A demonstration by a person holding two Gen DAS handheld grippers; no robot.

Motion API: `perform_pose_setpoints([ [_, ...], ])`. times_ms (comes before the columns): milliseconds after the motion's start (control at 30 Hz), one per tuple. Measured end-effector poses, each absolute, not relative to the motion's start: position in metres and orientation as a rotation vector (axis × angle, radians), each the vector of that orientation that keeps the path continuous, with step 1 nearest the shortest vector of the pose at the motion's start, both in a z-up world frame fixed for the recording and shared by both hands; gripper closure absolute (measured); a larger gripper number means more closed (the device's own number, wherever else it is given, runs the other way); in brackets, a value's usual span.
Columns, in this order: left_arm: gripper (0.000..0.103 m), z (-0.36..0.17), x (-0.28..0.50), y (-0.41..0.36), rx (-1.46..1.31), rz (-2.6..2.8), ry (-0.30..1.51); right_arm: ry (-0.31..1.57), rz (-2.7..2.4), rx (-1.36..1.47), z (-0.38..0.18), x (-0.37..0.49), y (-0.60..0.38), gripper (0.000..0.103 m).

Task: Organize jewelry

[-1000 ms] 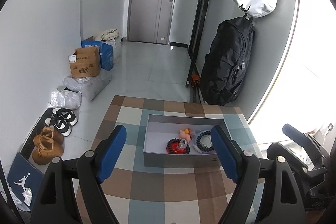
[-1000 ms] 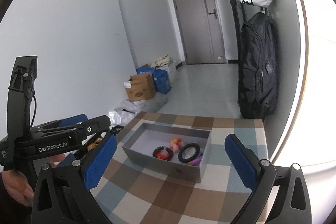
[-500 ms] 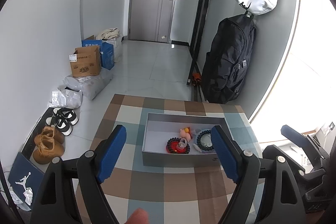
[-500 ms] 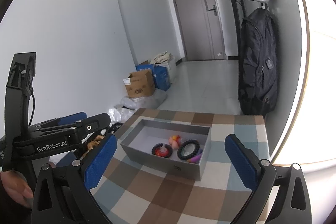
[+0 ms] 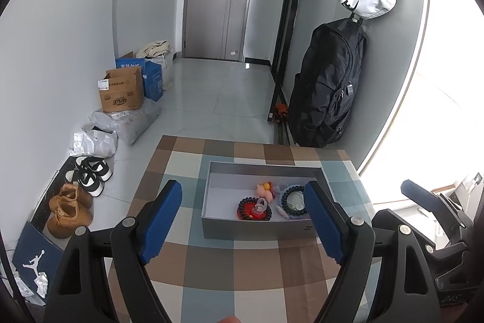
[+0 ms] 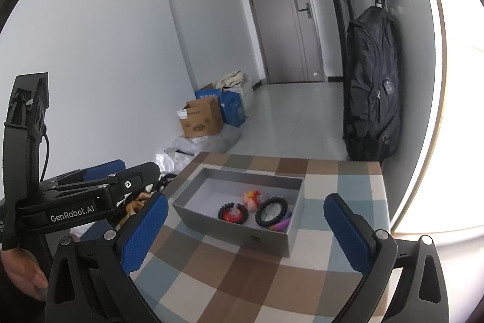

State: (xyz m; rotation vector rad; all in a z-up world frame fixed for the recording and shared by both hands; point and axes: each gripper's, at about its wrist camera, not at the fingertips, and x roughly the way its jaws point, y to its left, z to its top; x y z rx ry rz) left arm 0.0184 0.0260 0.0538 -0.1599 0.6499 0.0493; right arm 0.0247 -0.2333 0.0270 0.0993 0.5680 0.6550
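Now | grey box (image 5: 257,227): two bead bracelets (image 5: 292,201), pink toy (image 5: 263,190) | both tools (image 5: 243,220) (image 6: 246,227) wide, empty

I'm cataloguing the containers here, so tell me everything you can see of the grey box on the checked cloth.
The grey box is a shallow, open-topped rectangle with no lid in view, seemingly matte card with a paler inside and a small dark mark on its near wall. It sits flat on the checked tablecloth, toward the far end. Inside, toward its right half, lie a red and black beaded ring, a dark beaded bracelet and a small pink and orange trinket; the left half looks bare. Neither gripper touches it.
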Motion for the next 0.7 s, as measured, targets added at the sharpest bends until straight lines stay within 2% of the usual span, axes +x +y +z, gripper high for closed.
perform_pose_setpoints([
  [700,0.024,0.054,0.0194,0.023,-0.161,0.028,0.655,0.576,0.656,0.097,0.0248,0.0257,-0.2319,0.0],
])
